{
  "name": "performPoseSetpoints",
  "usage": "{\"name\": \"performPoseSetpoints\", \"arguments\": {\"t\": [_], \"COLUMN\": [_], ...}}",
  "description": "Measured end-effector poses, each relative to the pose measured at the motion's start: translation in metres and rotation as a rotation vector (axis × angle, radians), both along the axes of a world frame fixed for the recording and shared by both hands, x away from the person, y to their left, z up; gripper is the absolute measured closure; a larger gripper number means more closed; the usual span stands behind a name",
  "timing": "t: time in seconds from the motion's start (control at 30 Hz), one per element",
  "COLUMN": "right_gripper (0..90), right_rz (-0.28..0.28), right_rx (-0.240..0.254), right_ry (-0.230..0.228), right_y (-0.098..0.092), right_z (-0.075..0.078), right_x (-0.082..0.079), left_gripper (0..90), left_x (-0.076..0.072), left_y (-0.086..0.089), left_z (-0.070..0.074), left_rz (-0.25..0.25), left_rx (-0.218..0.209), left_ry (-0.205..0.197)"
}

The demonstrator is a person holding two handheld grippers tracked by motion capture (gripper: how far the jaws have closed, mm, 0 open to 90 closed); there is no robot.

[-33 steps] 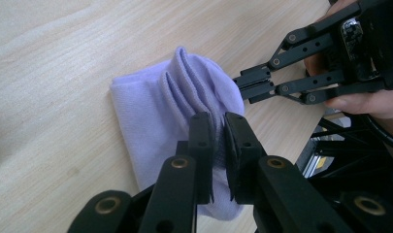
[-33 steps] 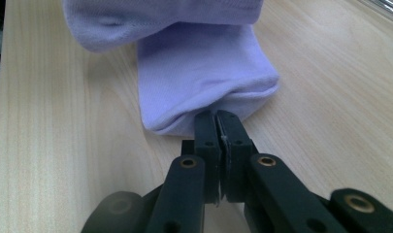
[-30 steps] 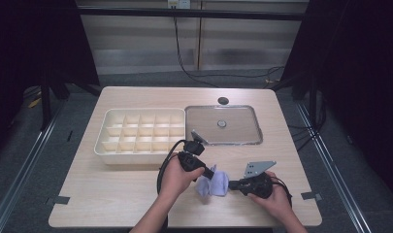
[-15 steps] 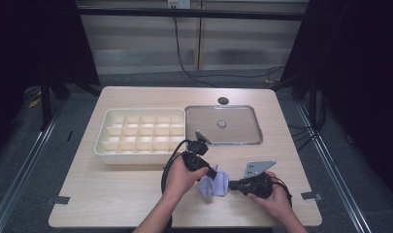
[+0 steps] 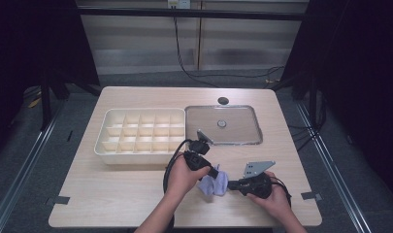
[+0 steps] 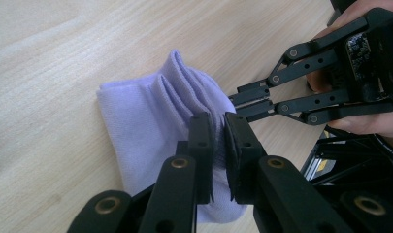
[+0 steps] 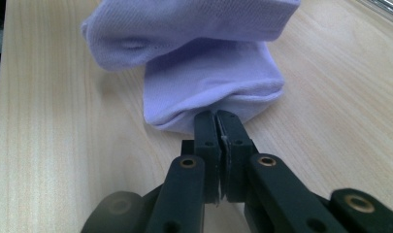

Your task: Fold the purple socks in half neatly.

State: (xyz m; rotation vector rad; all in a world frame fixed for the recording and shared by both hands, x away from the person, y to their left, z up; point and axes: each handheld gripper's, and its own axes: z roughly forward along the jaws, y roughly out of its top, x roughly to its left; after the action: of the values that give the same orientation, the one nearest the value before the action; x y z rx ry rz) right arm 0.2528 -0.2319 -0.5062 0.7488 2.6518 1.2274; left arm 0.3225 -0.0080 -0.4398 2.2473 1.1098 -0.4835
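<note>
On the worktop (image 5: 111, 194) there is one cream compartment tray (image 5: 141, 135) at the left, its grid showing three rows of five cells, and just to its right one clear rectangular lid (image 5: 223, 124) lying flat with one small knob (image 5: 221, 124) at its centre; one dark round hole (image 5: 223, 100) sits in the board behind it. Nearer the person, two hands work one lilac sock (image 5: 214, 183), which lies folded on the wood at the front edge, between them. The left tongs (image 6: 218, 141) pinch narrowly on its bunched folds, and the right tongs (image 7: 216, 127) are clamped tight on its edge from the other side.
</note>
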Motion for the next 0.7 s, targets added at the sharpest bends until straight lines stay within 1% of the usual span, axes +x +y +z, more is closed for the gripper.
{"name": "performPoseSetpoints", "arguments": {"t": [0.03,0.13,0.17,0.2,0.23,0.27,0.3,0.33,0.37,0.43,0.5,0.57,0.6,0.63,0.7], "right_gripper": [87.9,87.8,87.8,87.8,87.8,87.8,87.8,87.8,87.8,87.8,87.8,87.8,87.8,87.7,87.7], "right_rz": [0.000,0.001,0.001,0.002,0.001,0.002,0.003,0.002,0.003,0.005,0.004,0.003,0.003,0.003,0.003], "right_rx": [0.000,0.003,0.003,0.003,0.003,0.003,0.003,0.002,0.001,0.001,0.001,-0.001,-0.001,-0.001,-0.001], "right_ry": [0.002,0.003,0.003,0.003,0.006,0.005,0.005,0.003,0.003,0.003,0.005,0.003,0.003,0.003,0.002], "right_y": [0.0001,0.0007,0.0008,0.0010,0.0012,0.0013,0.0014,0.0014,0.0015,0.0017,0.0019,0.0021,0.0021,0.0021,0.0021], "right_z": [0.0000,0.0000,-0.0001,0.0000,0.0000,0.0000,0.0000,0.0000,0.0001,-0.0001,0.0002,0.0001,0.0001,0.0001,0.0000], "right_x": [-0.0001,-0.0001,-0.0001,-0.0002,-0.0004,-0.0003,-0.0003,-0.0003,-0.0003,-0.0003,-0.0006,-0.0008,-0.0008,-0.0008,-0.0007], "left_gripper": [82.6,82.6,82.6,82.6,82.5,82.6,82.5,82.5,82.5,82.5,82.4,82.4,82.3,82.4,82.3], "left_x": [0.0009,0.0005,0.0007,0.0017,0.0009,0.0009,0.0000,0.0010,0.0006,0.0000,0.0005,-0.0003,-0.0002,-0.0003,-0.0001], "left_y": [0.0004,-0.0014,-0.0015,-0.0006,-0.0021,-0.0026,-0.0040,-0.0033,-0.0041,-0.0053,-0.0051,-0.0060,-0.0059,-0.0058,-0.0058], "left_z": [-0.0001,-0.0010,-0.0010,-0.0007,-0.0005,-0.0004,-0.0006,-0.0002,-0.0005,-0.0014,-0.0025,-0.0040,-0.0044,-0.0052,-0.0059], "left_rz": [-0.018,0.004,0.000,-0.022,-0.009,-0.011,0.005,-0.019,-0.012,-0.011,-0.026,-0.018,-0.026,-0.025,-0.036], "left_rx": [0.010,0.003,0.004,0.014,0.010,0.011,0.008,0.020,0.017,0.025,0.032,0.030,0.040,0.038,0.051], "left_ry": [-0.002,-0.001,-0.002,-0.005,-0.003,-0.006,-0.008,-0.011,-0.012,-0.016,-0.019,-0.021,-0.020,-0.020,-0.021]}}
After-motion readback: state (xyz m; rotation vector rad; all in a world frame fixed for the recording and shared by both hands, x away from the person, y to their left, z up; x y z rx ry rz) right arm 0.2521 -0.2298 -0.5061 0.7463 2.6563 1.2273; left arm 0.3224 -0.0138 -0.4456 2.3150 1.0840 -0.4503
